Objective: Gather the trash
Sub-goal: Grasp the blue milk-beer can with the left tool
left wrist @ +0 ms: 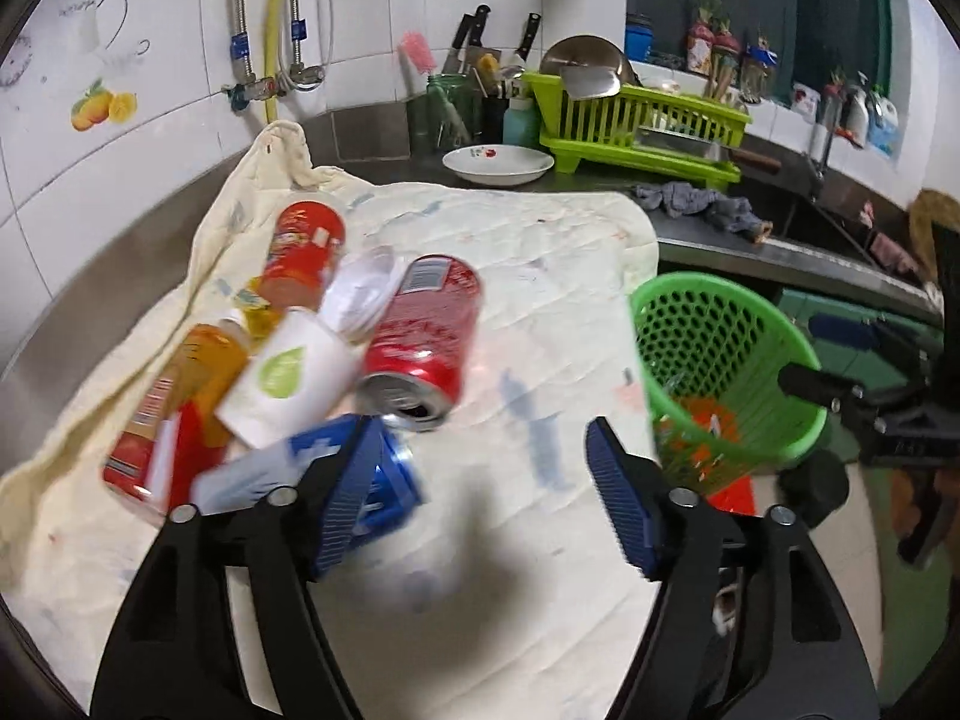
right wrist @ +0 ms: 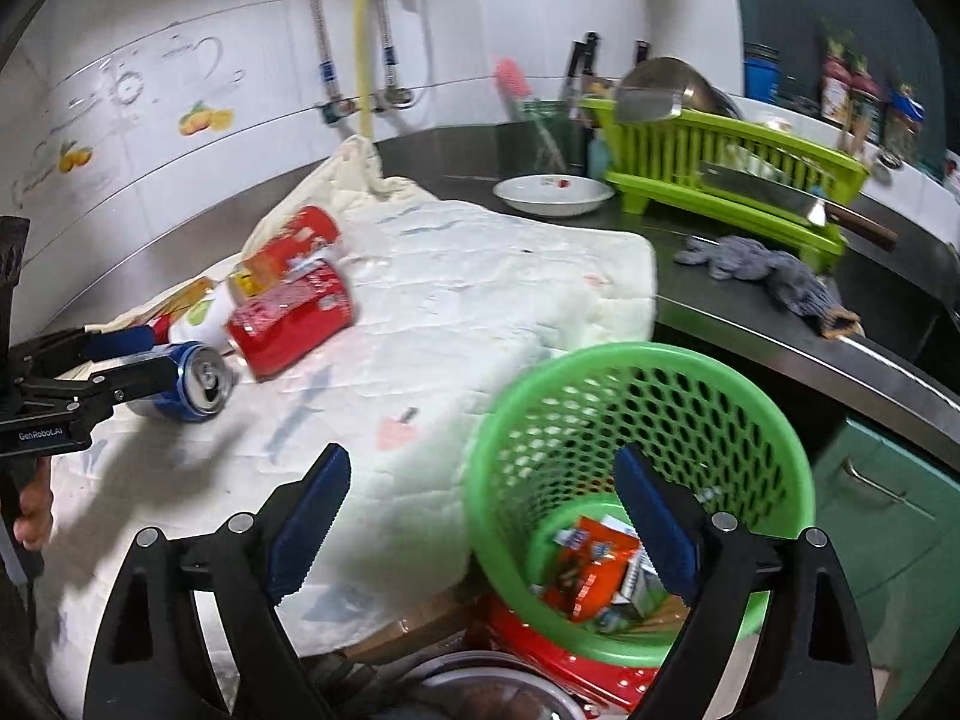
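Observation:
A heap of trash lies on a cream cloth (left wrist: 528, 276): a red soda can (left wrist: 426, 330), a white paper cup (left wrist: 288, 372), a red tube (left wrist: 303, 252), an orange bottle (left wrist: 180, 396) and a blue can (left wrist: 360, 480). My left gripper (left wrist: 480, 492) is open, its left finger against the blue can; from the right wrist view (right wrist: 135, 360) its fingers lie on either side of the blue can (right wrist: 195, 381). My right gripper (right wrist: 480, 522) is open and empty above the rim of a green mesh bin (right wrist: 648, 450), which holds an orange wrapper (right wrist: 594, 576).
A green dish rack (left wrist: 642, 120) with a pan and cleaver, a white plate (left wrist: 498, 165) and a grey rag (left wrist: 696, 204) sit on the steel counter at the back. Knives and jars stand by the tiled wall. A sink lies to the right. A red basin (right wrist: 540, 654) sits under the bin.

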Tool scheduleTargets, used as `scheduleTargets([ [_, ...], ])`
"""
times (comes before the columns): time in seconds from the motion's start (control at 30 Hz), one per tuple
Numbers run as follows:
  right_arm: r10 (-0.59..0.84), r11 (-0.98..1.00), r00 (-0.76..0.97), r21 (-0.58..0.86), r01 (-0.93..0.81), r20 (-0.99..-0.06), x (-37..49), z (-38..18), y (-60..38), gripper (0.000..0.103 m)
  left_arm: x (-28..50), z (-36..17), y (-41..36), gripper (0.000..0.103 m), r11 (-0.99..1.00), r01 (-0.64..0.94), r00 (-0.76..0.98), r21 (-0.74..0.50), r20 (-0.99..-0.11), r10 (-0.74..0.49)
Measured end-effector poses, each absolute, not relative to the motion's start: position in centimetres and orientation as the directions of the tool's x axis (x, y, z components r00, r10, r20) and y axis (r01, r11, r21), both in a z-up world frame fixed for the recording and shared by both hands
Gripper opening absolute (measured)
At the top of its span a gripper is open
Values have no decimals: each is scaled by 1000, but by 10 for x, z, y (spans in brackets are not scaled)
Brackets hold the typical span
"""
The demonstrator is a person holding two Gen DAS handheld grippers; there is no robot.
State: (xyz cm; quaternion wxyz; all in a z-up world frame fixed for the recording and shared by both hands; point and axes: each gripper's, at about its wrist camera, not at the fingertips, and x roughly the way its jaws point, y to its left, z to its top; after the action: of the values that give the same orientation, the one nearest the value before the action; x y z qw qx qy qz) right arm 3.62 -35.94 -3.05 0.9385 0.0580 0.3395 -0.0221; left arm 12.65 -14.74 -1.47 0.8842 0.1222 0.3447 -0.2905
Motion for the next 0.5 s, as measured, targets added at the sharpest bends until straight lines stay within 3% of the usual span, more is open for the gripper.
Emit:
scheduleTargets([
  [0.13, 22, 995, 766, 85, 43, -642, 47, -28, -340, 86, 138, -16, -126, 84, 764, 641, 579, 75, -701, -417],
  [0.5, 52, 998, 749, 66, -11, -661, 66, -26, -310, 87, 168, -37, -102, 86, 649, 737, 512, 190, -784, -352],
])
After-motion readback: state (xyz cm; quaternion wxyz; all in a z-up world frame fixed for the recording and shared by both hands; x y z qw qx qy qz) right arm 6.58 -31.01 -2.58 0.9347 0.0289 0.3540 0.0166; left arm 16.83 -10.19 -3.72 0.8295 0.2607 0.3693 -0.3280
